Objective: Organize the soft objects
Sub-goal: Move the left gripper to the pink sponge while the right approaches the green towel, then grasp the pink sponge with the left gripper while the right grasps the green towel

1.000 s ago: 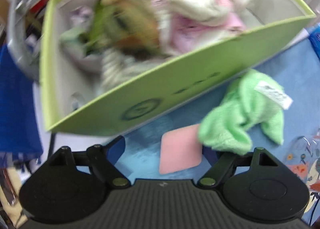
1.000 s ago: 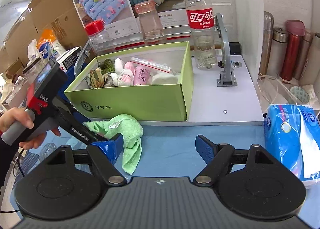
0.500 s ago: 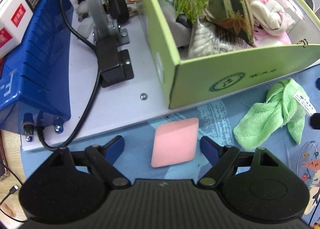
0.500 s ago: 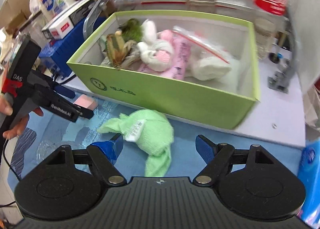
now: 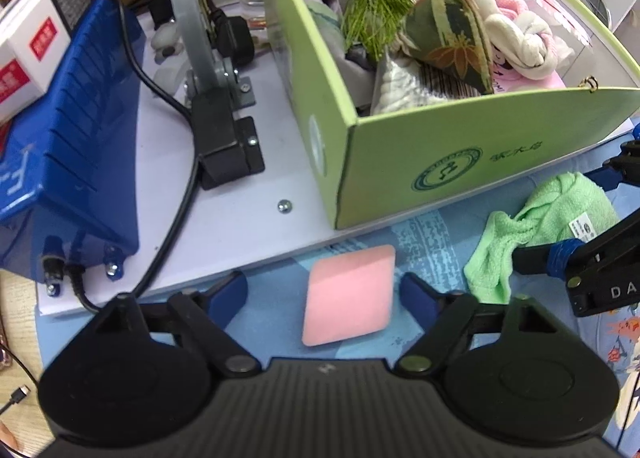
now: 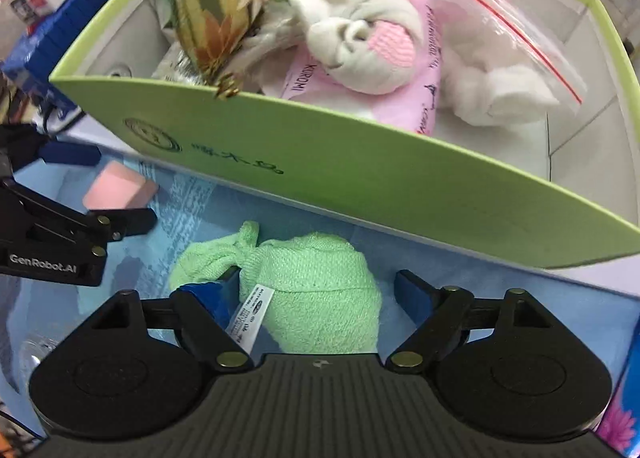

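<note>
A pink sponge (image 5: pixel 348 294) lies flat on the blue mat, between the open fingers of my left gripper (image 5: pixel 325 292); it also shows in the right wrist view (image 6: pixel 118 186). A crumpled green cloth (image 6: pixel 308 294) with a white label lies on the mat in front of the green box (image 6: pixel 360 174). My right gripper (image 6: pixel 312 294) is open around the cloth, one finger on each side. The cloth shows in the left wrist view (image 5: pixel 548 226) too. The box holds several soft things: a white and pink plush, a green patterned pouch, a plastic bag.
The green box (image 5: pixel 460 162) stands on a white board (image 5: pixel 224 218). A blue case (image 5: pixel 68 154), a grey clamp with a black cable (image 5: pixel 208 70) and white cartons (image 5: pixel 36 34) stand to its left. A tissue pack (image 6: pixel 624 398) lies at the right edge.
My right gripper has moved forward and down, so its fingers now straddle the green cloth. My left gripper has closed in slightly on the pink sponge.
</note>
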